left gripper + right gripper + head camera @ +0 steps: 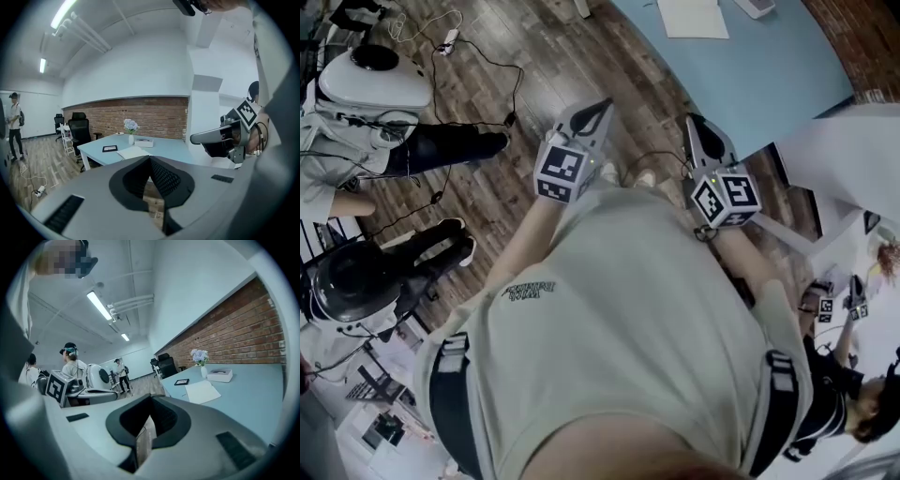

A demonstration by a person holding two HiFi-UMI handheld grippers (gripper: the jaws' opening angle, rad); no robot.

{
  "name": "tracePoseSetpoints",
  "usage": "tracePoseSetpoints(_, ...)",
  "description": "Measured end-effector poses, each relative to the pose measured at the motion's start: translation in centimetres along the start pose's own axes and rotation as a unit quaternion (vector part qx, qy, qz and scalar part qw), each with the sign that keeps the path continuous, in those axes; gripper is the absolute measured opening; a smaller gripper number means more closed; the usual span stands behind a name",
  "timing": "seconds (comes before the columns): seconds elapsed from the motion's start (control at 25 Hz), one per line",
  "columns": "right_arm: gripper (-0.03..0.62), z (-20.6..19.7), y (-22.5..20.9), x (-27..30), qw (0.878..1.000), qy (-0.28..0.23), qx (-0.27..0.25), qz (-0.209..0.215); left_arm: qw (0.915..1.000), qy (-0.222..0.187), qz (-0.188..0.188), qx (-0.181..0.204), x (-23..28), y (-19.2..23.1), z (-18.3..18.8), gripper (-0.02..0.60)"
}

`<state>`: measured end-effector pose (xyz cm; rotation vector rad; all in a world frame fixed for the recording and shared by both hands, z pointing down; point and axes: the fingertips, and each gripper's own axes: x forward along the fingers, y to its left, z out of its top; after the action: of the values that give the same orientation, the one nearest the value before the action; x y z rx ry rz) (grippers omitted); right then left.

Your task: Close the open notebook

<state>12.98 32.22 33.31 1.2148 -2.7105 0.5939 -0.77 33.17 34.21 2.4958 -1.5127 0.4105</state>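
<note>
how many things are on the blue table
4: notebook nearest the edge, black tablet left of it, flower vase behind, white box right of the vase. More may lie out of view.

We see a dark wooden plank floor [534, 84] underfoot. A long brick wall [140, 117] runs behind a pale blue table [176, 146], and above the brick the wall [140, 65] is plain white. A white column [205, 117] rises at the table's right end. Black office chairs [79, 132] sit off its left end. Lit strip lights [63, 13] run along the white ceiling.
</note>
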Motion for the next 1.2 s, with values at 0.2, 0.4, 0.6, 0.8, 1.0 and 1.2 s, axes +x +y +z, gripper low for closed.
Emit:
tracePoseSetpoints(0.2,0.003,0.4,-0.4,-0.4,1.0,-0.007,-0.016,0.001,1.0,0.005,0.001,0.002,0.7,-0.5,-0.3,0.014)
tracePoseSetpoints(0.4,0.003,0.1,-1.4,-0.7,1.0,-0.005,-0.012,0.007,1.0,0.006,0.006,0.004,1.4,-1.2,-0.3,0.015)
tracePoseSetpoints(0.6,0.003,0.4,-2.4,-1.4,1.0,-0.008,-0.015,0.013,0.9997,0.018,0.015,0.008,1.7,-1.9,-0.3,0.014)
tracePoseSetpoints(0.8,0.003,1.2,-4.0,-1.3,1.0,-0.017,-0.021,0.011,0.9994,0.006,0.026,0.022,2.2,-2.1,0.3,0.014)
tracePoseSetpoints(1.0,0.003,1.8,-5.2,-1.0,0.999,-0.025,-0.024,0.011,0.9988,0.005,0.039,0.028,2.8,-2.0,0.6,0.014)
tracePoseSetpoints(1.2,0.003,1.7,-5.6,0.3,0.999,-0.024,-0.027,0.021,0.9983,-0.002,0.05,0.03,3.6,-1.0,1.2,0.015)
